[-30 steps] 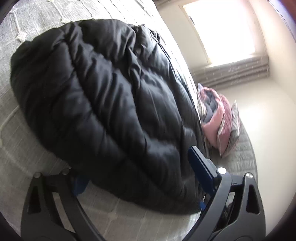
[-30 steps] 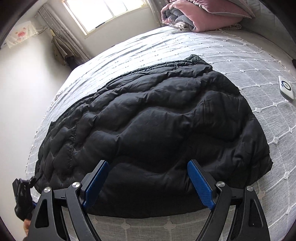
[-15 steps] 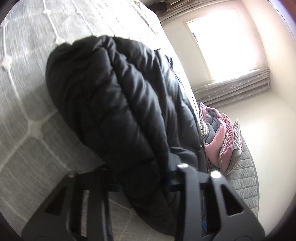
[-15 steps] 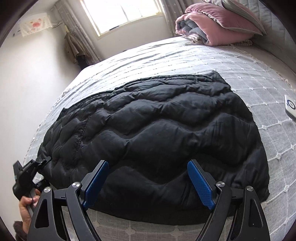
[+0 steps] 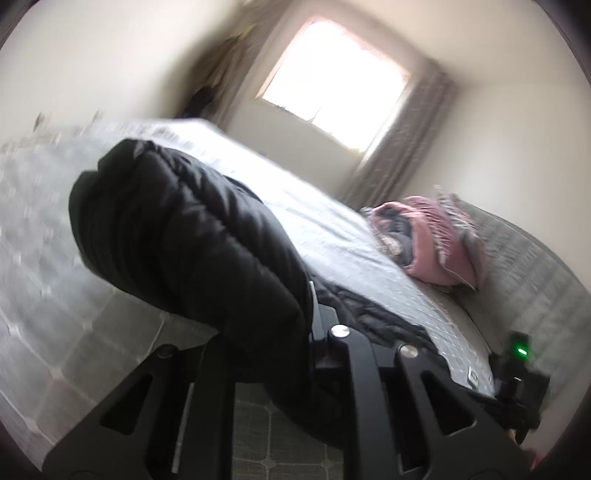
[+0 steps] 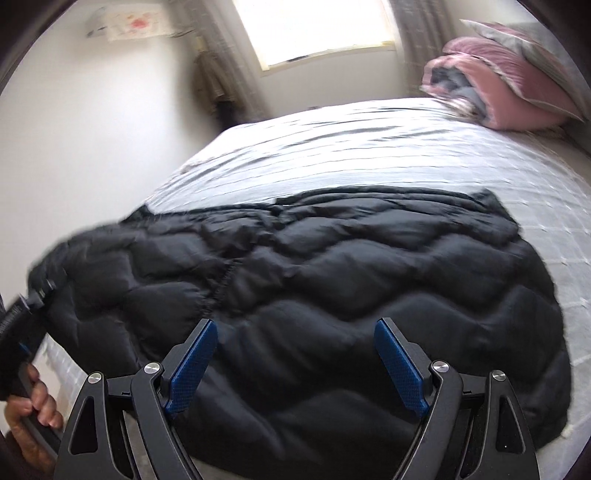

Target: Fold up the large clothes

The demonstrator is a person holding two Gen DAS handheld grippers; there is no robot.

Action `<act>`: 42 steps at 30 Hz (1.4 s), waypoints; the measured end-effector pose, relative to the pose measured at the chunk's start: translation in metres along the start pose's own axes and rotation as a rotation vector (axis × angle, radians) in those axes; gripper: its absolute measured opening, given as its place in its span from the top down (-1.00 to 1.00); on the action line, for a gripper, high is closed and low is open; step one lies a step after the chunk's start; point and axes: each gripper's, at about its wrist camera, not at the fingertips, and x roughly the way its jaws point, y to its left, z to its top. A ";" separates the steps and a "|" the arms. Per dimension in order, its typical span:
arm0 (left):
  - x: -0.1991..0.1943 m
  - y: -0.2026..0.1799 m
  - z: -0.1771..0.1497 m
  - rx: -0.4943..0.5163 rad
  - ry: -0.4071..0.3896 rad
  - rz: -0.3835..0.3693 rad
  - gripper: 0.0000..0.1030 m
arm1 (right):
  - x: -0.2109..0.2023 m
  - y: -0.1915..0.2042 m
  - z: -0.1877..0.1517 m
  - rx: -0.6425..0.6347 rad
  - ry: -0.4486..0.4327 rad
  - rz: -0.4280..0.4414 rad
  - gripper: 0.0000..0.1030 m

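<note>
A black quilted puffer jacket [image 6: 332,295] lies spread on the grey quilted bed [image 6: 369,155]. My left gripper [image 5: 273,354] is shut on the jacket's end [image 5: 192,240] and holds it lifted off the bed; its fingertips are hidden in the fabric. In the right wrist view the left gripper [image 6: 22,325] shows at the far left edge, held by a hand, with the jacket's corner raised. My right gripper [image 6: 295,365] is open and empty, its blue pads [image 6: 192,365] just above the jacket's near edge.
A folded pink and grey duvet with pillows [image 6: 498,92] sits at the head of the bed, also in the left wrist view [image 5: 424,240]. A bright window [image 6: 314,29] with curtains is behind. The bed edge and a white wall lie left.
My left gripper closed on the jacket's end and lifted it, tilting up toward the window. My right gripper stayed open and drew back slightly at the jacket's near edge.
</note>
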 end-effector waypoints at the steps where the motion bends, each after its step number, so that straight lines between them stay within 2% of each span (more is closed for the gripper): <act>1: -0.007 -0.005 0.001 0.030 -0.019 -0.024 0.69 | 0.008 0.009 -0.001 -0.023 0.016 0.023 -0.71; 5: -0.023 -0.028 0.002 0.112 -0.074 -0.125 0.69 | 0.032 0.029 -0.003 -0.102 0.053 0.057 -0.70; 10: -0.035 -0.062 0.006 0.228 -0.125 -0.230 0.69 | 0.049 0.038 -0.007 -0.102 0.155 0.255 -0.70; 13: -0.030 -0.075 0.007 0.268 -0.108 -0.297 0.69 | 0.051 0.041 -0.011 -0.090 0.196 0.347 -0.70; 19: -0.011 -0.088 -0.007 0.309 0.019 -0.392 0.68 | 0.050 0.008 -0.008 0.012 0.235 0.395 -0.66; 23: 0.006 -0.104 -0.021 0.346 0.100 -0.428 0.68 | 0.027 -0.035 0.002 0.097 0.201 0.414 -0.67; 27: 0.021 -0.111 -0.039 0.389 0.212 -0.439 0.67 | -0.006 -0.102 0.006 0.205 0.138 0.367 -0.72; 30: 0.041 -0.124 -0.065 0.454 0.330 -0.430 0.63 | -0.033 -0.158 0.006 0.311 0.064 0.319 -0.73; 33: 0.055 -0.133 -0.090 0.522 0.431 -0.417 0.53 | -0.061 -0.213 0.000 0.432 -0.009 0.271 -0.75; 36: 0.063 -0.139 -0.108 0.574 0.507 -0.417 0.42 | -0.079 -0.252 -0.008 0.542 -0.070 0.267 -0.79; 39: 0.068 -0.139 -0.120 0.607 0.591 -0.444 0.22 | -0.093 -0.277 -0.012 0.610 -0.123 0.305 -0.86; 42: 0.064 -0.126 -0.116 0.582 0.625 -0.471 0.09 | -0.095 -0.283 -0.004 0.620 -0.138 0.328 -0.92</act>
